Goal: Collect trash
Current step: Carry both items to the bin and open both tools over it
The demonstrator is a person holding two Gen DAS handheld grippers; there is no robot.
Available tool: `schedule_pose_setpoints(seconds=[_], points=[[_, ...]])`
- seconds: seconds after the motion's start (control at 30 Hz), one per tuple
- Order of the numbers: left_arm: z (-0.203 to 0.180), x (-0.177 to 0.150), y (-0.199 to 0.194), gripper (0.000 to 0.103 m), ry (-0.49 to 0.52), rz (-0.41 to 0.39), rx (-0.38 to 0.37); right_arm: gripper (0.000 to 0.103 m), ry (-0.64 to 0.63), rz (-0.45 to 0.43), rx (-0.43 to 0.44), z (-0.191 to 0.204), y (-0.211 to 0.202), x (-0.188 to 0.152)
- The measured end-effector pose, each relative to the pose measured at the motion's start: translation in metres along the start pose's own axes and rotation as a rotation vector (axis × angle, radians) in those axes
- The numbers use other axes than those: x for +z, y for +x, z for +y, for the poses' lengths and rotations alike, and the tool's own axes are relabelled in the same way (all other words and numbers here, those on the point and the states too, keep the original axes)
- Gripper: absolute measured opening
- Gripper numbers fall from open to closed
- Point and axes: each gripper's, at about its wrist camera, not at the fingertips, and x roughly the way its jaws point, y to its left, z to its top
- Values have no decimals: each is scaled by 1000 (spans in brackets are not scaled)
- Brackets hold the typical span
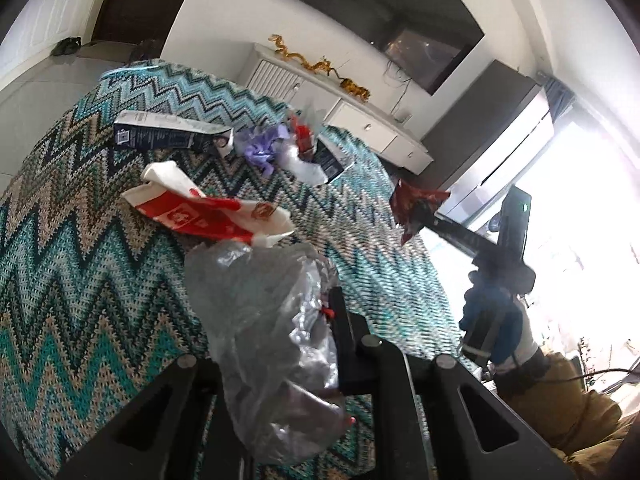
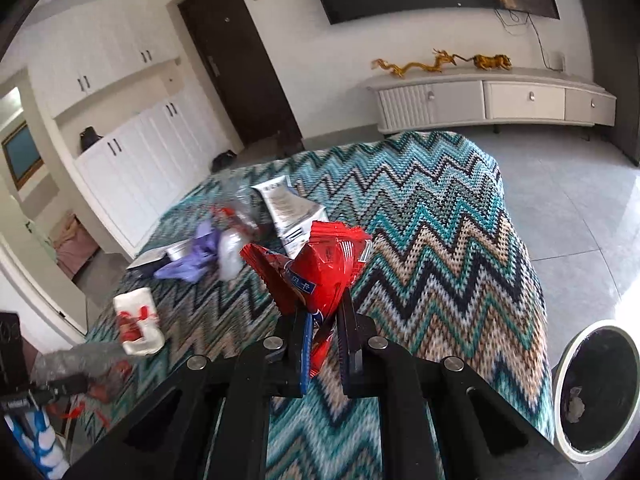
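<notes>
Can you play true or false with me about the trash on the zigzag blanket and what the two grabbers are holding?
1. The right gripper has its jaws shut on a red snack wrapper. True.
2. The left gripper is holding nothing. False: its jaws are shut on a crumpled clear plastic bag.
3. A red and white paper bag lies on the zigzag blanket. True.
4. The trash bin stands on top of the blanket. False: it stands on the floor beside the blanket's edge.
5. All the trash has been picked up. False: a purple crumpled piece and a dark carton lie on the blanket.
</notes>
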Motion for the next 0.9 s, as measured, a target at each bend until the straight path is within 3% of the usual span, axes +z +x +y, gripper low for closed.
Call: schedule_pose_setpoints(seconds=[0.5,0.7,0.9], points=[[-52,3,-15,12,118,-11,-4,10,-40,-76,45,0,-77,-40],[-88,15,8,12,206,38,14,10,21,-129,38,-34,-108,-53],[-141,29,57,12,314,113,-8,10,114,-194,-28,-92,-145,-72]])
